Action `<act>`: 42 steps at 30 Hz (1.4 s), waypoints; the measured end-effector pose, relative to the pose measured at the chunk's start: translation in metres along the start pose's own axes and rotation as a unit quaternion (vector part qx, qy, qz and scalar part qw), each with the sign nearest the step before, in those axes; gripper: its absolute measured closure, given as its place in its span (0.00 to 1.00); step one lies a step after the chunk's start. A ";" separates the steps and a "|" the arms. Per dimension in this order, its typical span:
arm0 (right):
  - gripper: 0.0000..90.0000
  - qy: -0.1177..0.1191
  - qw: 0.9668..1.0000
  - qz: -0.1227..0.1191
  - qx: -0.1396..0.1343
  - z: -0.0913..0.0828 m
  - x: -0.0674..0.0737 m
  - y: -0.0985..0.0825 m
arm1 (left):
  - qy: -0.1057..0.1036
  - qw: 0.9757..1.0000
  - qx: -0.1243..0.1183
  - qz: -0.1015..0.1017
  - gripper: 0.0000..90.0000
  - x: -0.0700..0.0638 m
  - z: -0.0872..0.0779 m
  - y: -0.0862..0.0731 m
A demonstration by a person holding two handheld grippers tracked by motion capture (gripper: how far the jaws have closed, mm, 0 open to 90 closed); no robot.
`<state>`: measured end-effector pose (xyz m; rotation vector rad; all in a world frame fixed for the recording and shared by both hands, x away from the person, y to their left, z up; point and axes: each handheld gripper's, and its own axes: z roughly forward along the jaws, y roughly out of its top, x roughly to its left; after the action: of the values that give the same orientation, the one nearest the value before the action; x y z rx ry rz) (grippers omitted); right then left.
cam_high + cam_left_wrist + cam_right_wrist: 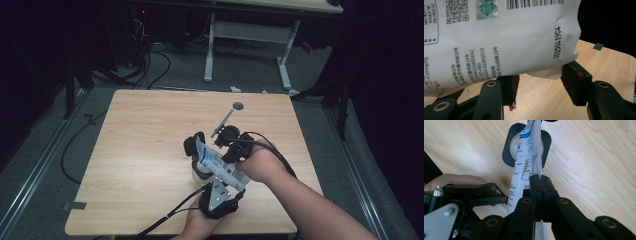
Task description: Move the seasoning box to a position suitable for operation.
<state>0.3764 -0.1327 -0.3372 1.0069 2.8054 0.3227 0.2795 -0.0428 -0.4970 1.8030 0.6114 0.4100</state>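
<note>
A white printed pouch (217, 162) hangs slanted over the table between both grippers. My right gripper (226, 158) is shut on it; in the right gripper view the jaws (541, 182) pinch the pouch (526, 152) by its edge. Below the pouch's far end stands a round container in a black holder (507, 147), also seen in the high view (199, 174). My left gripper (230, 186) points at the pouch's near end. In the left gripper view its jaws (541, 85) stand apart, with the pouch's lower corner (559, 67) resting just over the pad tips and not squeezed.
A thin metal rod (223, 122) and a small grey disc (238, 106) lie behind the grippers on the wooden table (140, 140). A grey tape piece (75, 205) marks the near left corner. Desk legs and cables stand on the floor beyond.
</note>
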 end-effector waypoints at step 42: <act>1.00 -0.004 1.000 -0.003 0.003 -0.001 0.002 0.003 | -0.001 1.000 -0.005 -0.003 0.56 0.001 0.002 0.001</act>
<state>0.3768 -0.1292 -0.3353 0.9996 2.8032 0.3085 0.2819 -0.0438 -0.4970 1.7920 0.6110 0.4061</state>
